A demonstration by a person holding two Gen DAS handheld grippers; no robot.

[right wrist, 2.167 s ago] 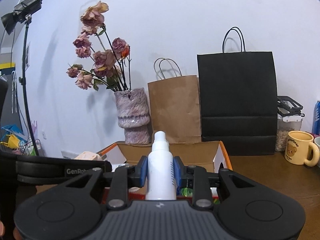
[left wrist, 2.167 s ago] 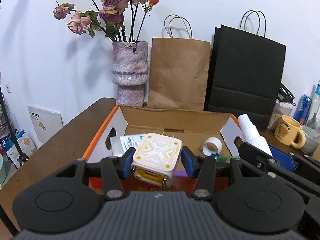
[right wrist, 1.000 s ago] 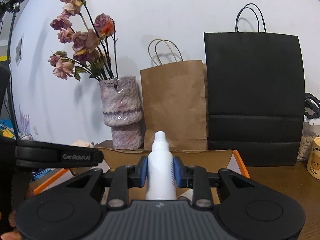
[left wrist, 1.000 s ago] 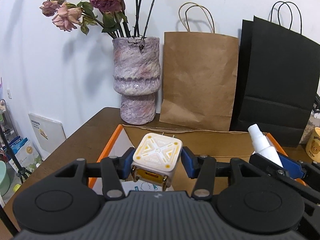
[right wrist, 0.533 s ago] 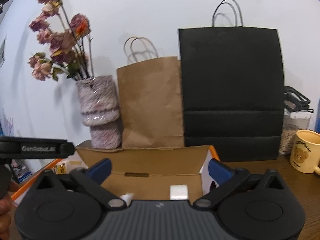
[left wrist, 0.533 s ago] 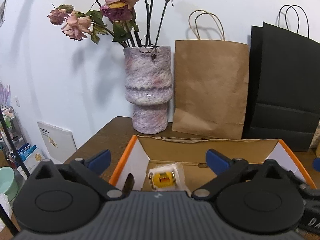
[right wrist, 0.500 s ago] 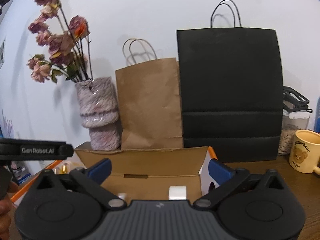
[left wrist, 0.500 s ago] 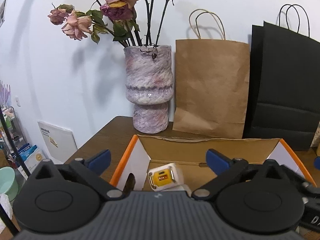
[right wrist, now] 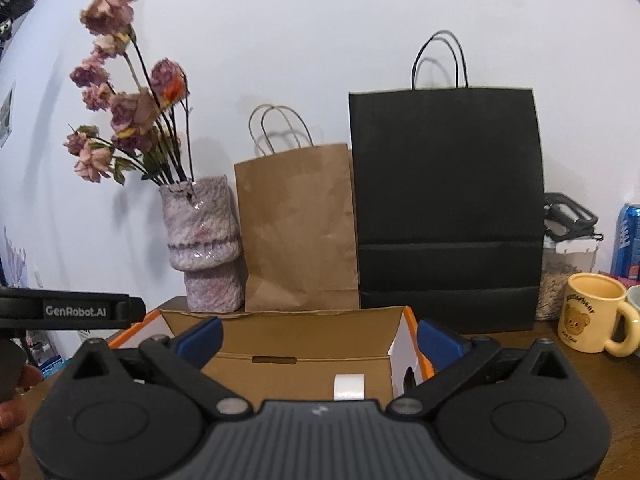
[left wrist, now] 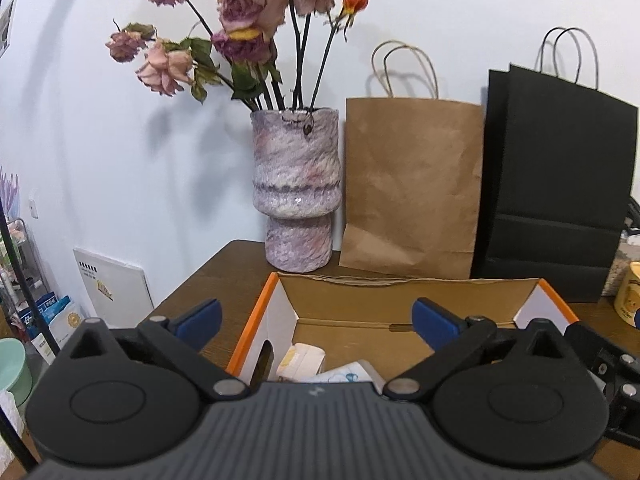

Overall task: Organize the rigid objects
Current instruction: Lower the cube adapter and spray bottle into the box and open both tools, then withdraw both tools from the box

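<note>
Two grippers hang over the open cardboard box (left wrist: 404, 300), both with nothing between their blue pads. In the left wrist view the left gripper (left wrist: 316, 318) has its jaws spread wide, and below it, at about 6 o'clock against the box's near left wall, lies the cream cube (left wrist: 300, 360) beside a pale printed packet (left wrist: 348, 374). In the right wrist view the right gripper (right wrist: 318, 338) is equally spread and empty; a white tape roll (right wrist: 349, 386) sits on the box floor at 6 o'clock. The white bottle cannot be seen in either view, presumably hidden under a gripper body.

My judgement is that the step in hand is pulling clear after a drop. To do it well, lift both grippers straight up before swinging sideways, so an open finger does not catch the orange-edged rim or tip the box. Keep the jaws wide until past the walls.

Outward at 12 o'clock stand the mottled vase (left wrist: 295, 192), brown paper bag (left wrist: 412, 188) and black paper bag (right wrist: 446, 204); the yellow mug (right wrist: 594, 318) sits at 3 o'clock, so retreat away from these.
</note>
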